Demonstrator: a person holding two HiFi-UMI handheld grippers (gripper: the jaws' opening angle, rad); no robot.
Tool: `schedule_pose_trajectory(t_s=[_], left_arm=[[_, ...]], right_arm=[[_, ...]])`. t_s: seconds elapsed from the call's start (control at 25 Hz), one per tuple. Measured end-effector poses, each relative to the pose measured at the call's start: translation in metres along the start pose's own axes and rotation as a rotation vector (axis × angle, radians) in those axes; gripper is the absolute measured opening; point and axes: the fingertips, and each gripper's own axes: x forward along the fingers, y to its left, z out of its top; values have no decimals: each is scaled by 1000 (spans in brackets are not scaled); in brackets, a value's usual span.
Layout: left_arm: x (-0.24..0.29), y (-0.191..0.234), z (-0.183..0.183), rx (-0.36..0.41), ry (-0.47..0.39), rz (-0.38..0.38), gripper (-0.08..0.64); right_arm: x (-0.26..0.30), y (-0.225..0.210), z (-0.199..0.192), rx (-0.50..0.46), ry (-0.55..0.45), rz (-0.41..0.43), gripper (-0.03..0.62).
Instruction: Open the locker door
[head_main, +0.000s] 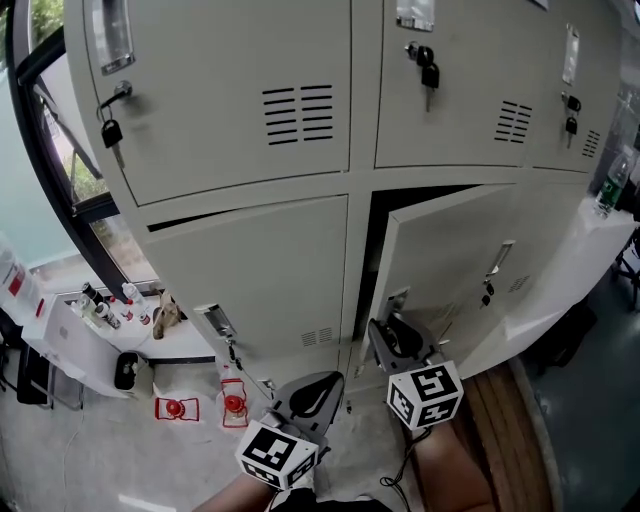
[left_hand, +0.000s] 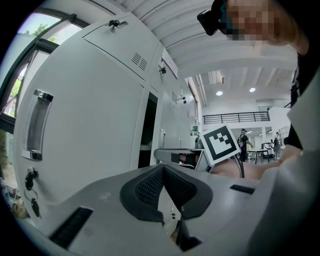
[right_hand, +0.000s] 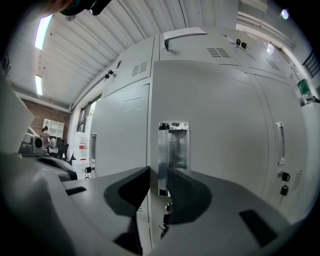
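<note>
The right gripper (right_hand: 159, 176) is clamping its jaws on the handle (right_hand: 173, 150) of the ajar door (head_main: 455, 260); the left gripper (left_hand: 163, 172) is hovering alongside, jaws clenched on nothing.

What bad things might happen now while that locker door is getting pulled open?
The right gripper seems to pinch only the thin edge of the locker door beside its shiny handle. It might slip off, and the door could swing back shut. What look like keys hang just under the handle, close to the gripper, so they might snag or get knocked as the door is pulled.
</note>
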Motion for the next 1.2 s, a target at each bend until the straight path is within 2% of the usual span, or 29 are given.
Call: schedule_pose_trajectory(t_s=[0.88,1.2], left_arm=[[29,-101,-3,24,-3,-111,17],[42,-129,-2,28,-6,-151,17]], right_arm=[[-111,-15,-11,-32,-8,258,163],[-151,-36,-15,-32,-24,309,170]])
